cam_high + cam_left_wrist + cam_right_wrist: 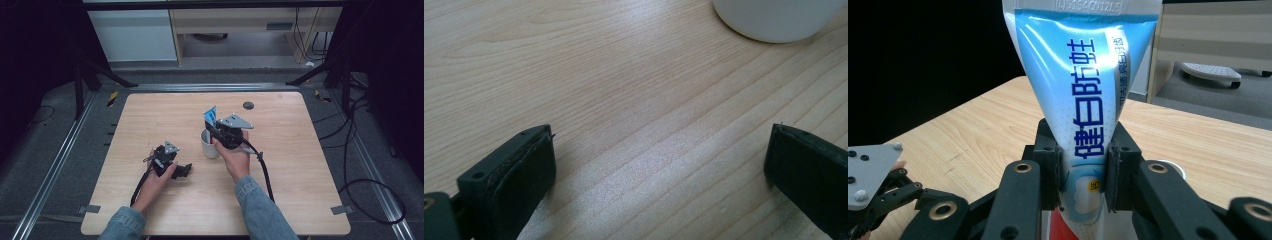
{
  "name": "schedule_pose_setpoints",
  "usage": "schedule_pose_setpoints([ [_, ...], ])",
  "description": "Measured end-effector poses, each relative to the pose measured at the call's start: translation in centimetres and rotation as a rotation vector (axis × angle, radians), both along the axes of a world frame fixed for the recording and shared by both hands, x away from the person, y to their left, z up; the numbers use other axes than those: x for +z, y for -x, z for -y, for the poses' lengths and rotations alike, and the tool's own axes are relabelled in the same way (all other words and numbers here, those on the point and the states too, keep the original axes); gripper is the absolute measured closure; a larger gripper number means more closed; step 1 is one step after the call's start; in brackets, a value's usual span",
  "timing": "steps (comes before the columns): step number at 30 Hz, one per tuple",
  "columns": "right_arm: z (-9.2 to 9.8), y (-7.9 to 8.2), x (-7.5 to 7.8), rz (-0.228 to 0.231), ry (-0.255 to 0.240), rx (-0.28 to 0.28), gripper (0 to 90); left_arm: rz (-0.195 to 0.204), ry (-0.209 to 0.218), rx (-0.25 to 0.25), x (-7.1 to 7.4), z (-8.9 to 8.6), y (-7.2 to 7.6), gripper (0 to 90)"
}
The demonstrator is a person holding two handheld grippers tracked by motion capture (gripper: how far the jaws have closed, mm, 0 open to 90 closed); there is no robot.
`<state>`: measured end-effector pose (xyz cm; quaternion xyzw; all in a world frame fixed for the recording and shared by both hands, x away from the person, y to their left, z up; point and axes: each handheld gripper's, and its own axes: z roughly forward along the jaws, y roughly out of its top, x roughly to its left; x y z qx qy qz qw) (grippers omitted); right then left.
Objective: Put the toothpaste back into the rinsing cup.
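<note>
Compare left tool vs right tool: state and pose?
Left tool is open with nothing between its jaws and sits low on the table; right tool is shut on the tube, held above the mug. Both are black and hand-held.

High view above the table (150, 115); both claw views close, sharing its wood.

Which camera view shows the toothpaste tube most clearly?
The right gripper view: the toothpaste tube stands close and upright, clamped in the right claw, its blue print readable. The high view shows it small, above the white cup. The left gripper view shows the cup's base and the table.
</note>
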<state>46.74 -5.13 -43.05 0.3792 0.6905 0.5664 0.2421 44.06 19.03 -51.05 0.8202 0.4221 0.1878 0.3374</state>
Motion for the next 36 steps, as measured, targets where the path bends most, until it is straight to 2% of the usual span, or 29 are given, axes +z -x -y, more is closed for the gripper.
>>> schedule_pose_setpoints([
  [36, 1.2, -1.1, 0.3, -0.081, -0.027, -0.044, 70.6, 0.0, 0.0, 0.0, 0.0, 0.0, 0.0, 0.0],
])
